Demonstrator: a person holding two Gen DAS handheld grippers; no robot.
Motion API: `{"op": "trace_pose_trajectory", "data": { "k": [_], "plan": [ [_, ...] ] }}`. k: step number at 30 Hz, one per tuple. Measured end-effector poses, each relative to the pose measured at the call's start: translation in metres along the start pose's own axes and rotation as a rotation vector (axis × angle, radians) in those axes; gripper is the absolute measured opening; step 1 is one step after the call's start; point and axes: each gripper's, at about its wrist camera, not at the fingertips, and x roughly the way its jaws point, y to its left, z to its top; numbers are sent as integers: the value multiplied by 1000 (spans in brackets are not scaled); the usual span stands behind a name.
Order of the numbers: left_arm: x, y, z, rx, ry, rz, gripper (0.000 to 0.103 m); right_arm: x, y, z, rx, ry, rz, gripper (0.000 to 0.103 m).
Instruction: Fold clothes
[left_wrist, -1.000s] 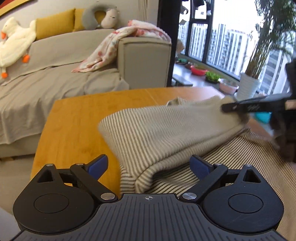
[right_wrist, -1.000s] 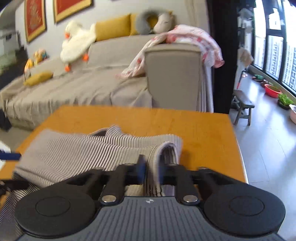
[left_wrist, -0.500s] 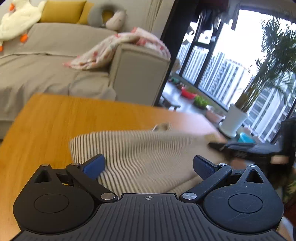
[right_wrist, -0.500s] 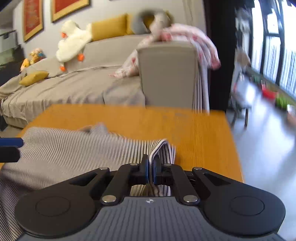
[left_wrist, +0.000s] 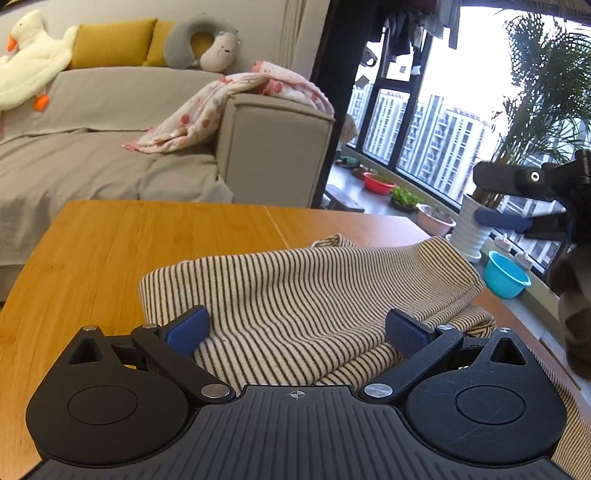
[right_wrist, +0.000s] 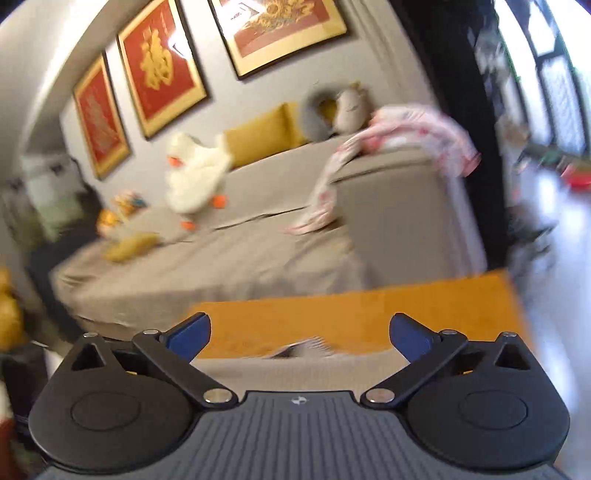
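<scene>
on the wooden bench (left_wrist: 155, 240) the striped shirt (left_wrist: 306, 295) lies doubled over, a fold laid; left gripper (left_wrist: 295, 330) and right gripper (right_wrist: 299, 330) fingers wide, holding nothing, right lifted clear.

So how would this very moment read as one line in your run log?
task: fold clothes | striped garment: folded over on wooden table | left tool: open, empty | right tool: open, empty, above garment

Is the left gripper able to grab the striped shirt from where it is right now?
Probably yes: the left gripper is open, and the striped shirt lies folded on the table directly between its fingers, nothing in between.
</scene>
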Motion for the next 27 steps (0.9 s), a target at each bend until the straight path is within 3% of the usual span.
{"op": "trace_pose_trajectory", "data": {
  "k": [4, 6, 15, 18, 21, 25, 27],
  "plan": [
    [0, 2, 0, -4, -1, -12, 103, 33, -30, -34, 151, 103, -101, 103],
    [-1, 3, 0, -11, -1, -17, 103, 31, -30, -43, 113, 60, -95, 103],
    [0, 7, 1, -30, -5, -30, 103, 29, -25, -45, 89, 53, -105, 103],
    [2, -1, 3, -1, 4, 10, 103, 32, -23, -43, 73, 85, -108, 103],
    [-5, -20, 3, 28, -21, 50, 103, 41, -13, -23, -11, 210, -109, 103],
    [-13, -43, 0, 43, -58, -118, 103, 50, -7, 36, 133, 205, 29, 103],
    [-9, -46, -2, 57, -48, -146, 103, 76, -2, 52, 202, 282, 75, 103]
  ]
}}
